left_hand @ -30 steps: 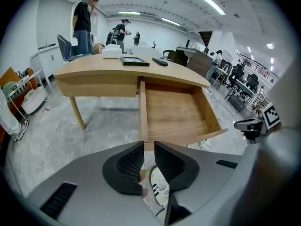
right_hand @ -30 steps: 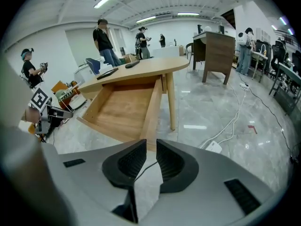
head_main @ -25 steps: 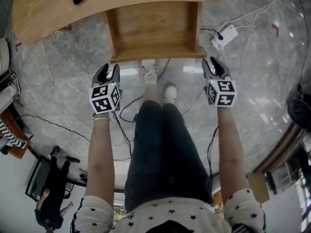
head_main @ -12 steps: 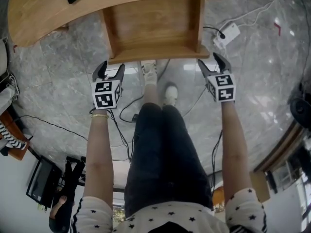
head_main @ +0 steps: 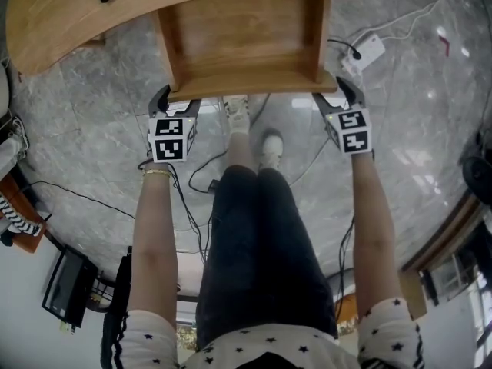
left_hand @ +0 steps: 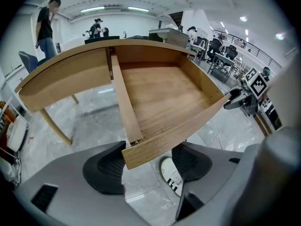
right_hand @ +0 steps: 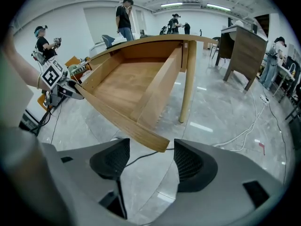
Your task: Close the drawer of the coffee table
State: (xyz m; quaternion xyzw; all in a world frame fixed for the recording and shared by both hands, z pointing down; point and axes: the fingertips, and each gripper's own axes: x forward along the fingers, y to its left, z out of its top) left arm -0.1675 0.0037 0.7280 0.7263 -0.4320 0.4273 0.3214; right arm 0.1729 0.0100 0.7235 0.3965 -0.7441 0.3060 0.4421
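The wooden coffee table point(head_main: 54, 21) has its drawer point(head_main: 242, 41) pulled out toward me, empty inside. My left gripper point(head_main: 173, 102) sits at the left end of the drawer front point(head_main: 250, 83) and my right gripper point(head_main: 338, 98) at its right end. Both jaws have just been opening and stand wide. In the left gripper view the front's left corner point(left_hand: 131, 154) lies between the pads point(left_hand: 188, 161) of the left gripper point(left_hand: 148, 166), unpressed. In the right gripper view the front's right corner point(right_hand: 157, 145) sits above the gap of the right gripper point(right_hand: 150, 161).
My legs and white shoes point(head_main: 238, 114) stand on the marble floor just before the drawer. A white power strip point(head_main: 363, 54) with cables lies to the right. A table leg point(right_hand: 188, 79) stands beside the drawer. People and desks point(right_hand: 244, 51) are farther off.
Both grippers have moved up the picture to the two ends of the drawer front, rolled a little, and their jaws have spread wider.
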